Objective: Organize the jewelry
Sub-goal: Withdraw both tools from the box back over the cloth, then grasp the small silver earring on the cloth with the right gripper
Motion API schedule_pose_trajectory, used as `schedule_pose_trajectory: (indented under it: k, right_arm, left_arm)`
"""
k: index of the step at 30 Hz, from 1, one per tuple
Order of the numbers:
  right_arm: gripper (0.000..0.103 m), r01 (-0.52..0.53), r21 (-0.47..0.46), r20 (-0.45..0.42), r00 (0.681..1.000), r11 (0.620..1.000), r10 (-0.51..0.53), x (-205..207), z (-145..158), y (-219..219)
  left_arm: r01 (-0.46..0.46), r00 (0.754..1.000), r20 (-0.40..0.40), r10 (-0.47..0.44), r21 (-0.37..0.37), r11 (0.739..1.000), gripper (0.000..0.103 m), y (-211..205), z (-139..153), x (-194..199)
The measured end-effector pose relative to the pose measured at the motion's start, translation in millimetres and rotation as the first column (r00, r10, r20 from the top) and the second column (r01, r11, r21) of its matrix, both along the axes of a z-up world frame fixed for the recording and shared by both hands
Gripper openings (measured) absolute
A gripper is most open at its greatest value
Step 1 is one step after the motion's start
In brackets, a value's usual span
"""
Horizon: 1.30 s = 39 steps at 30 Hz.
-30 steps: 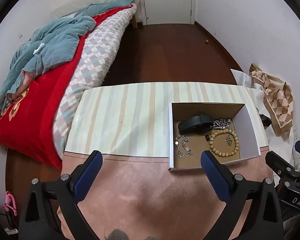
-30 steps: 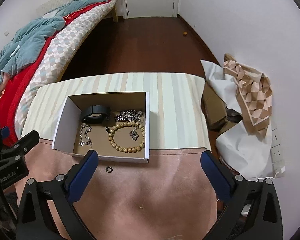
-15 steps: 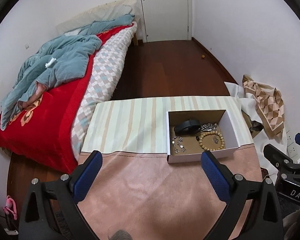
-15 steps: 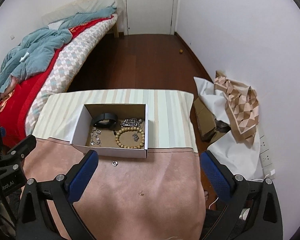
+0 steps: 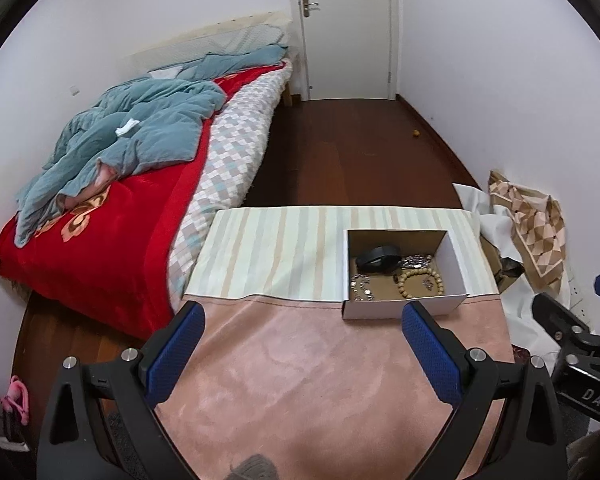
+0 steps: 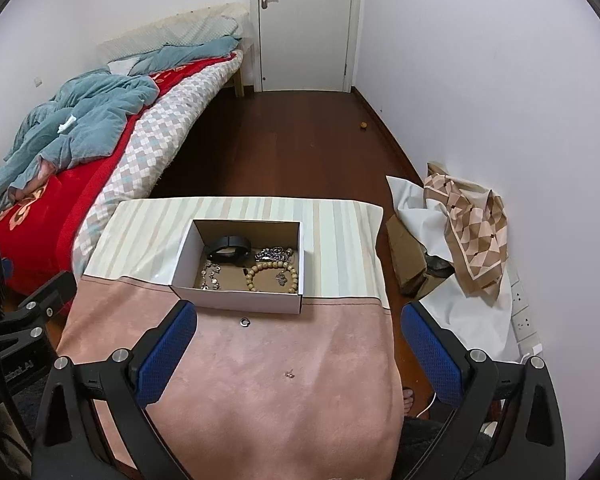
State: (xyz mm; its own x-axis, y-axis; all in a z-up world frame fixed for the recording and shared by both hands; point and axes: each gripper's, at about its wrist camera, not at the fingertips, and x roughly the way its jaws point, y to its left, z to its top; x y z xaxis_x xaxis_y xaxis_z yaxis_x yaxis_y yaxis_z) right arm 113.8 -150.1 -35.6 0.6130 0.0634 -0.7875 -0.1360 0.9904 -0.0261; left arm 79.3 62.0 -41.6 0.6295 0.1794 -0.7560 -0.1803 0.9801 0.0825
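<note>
A white cardboard box (image 6: 236, 301) (image 5: 452, 258) stands on the table where the striped cloth meets the pink cloth. Inside lie a black band (image 6: 229, 249) (image 5: 378, 259), a wooden bead bracelet (image 6: 274, 277) (image 5: 420, 281), a silver chain (image 6: 274, 255) and a silver charm bracelet (image 6: 211, 276) (image 5: 361, 287). A small silver ring (image 6: 245, 322) and a tiny stud (image 6: 289, 375) lie on the pink cloth in front of the box. My left gripper (image 5: 302, 350) and right gripper (image 6: 299, 346) are open and empty, held high above the table's near side.
A bed (image 5: 112, 200) with red and teal bedding stands left of the table. Patterned cloth and white sheets (image 6: 466, 216) are piled on the floor at the right wall, with wall sockets (image 6: 524, 320) nearby. A closed door (image 6: 304, 24) is at the far end.
Both grippers have risen and drawn back from the table, so the box looks smaller and farther. The stud on the pink cloth has come into the right wrist view. Nothing on the table moved.
</note>
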Motion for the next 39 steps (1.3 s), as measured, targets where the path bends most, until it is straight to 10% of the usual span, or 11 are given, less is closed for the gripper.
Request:
schedule_pose_trajectory:
  k: [11, 15, 20, 29, 32, 39]
  right_arm:
    - [0.102, 0.071, 0.055, -0.194, 0.979, 0.996, -0.059, 2.8, -107.5, -29.1]
    - [0.064, 0.073, 0.091, -0.272, 0.961, 0.993, -0.045, 6.1, -154.9, -31.2]
    - [0.061, 0.064, 0.143, -0.309, 0.951, 0.988, -0.017, 9.6, -198.5, -28.6]
    - [0.036, 0.017, 0.108, -0.285, 0.958, 0.994, 0.015, 16.5, -223.3, -8.8]
    - [0.008, 0.006, 0.093, -0.270, 0.963, 0.996, 0.020, 17.4, -223.5, -6.8]
    - [0.009, 0.046, 0.135, -0.239, 0.971, 0.990, -0.013, 15.4, -213.1, -22.1]
  left_arm:
    - [-0.053, 0.987, -0.151, 0.060, 0.055, 0.997, 0.100, 0.6, -81.1, 7.2]
    - [-0.050, 0.972, -0.223, 0.068, 0.087, 0.995, 0.100, -1.9, -117.2, 10.8]
    - [-0.047, 0.956, -0.283, 0.076, 0.108, 0.993, 0.100, -0.5, -147.1, 14.9]
    - [-0.037, 0.945, -0.318, 0.070, 0.108, 0.994, 0.100, 4.3, -165.6, 26.0]
    - [-0.034, 0.947, -0.315, 0.067, 0.107, 0.994, 0.100, 3.8, -165.0, 28.5]
    - [-0.019, 0.948, -0.316, 0.036, 0.056, 0.998, 0.100, -6.4, -167.9, 39.0]
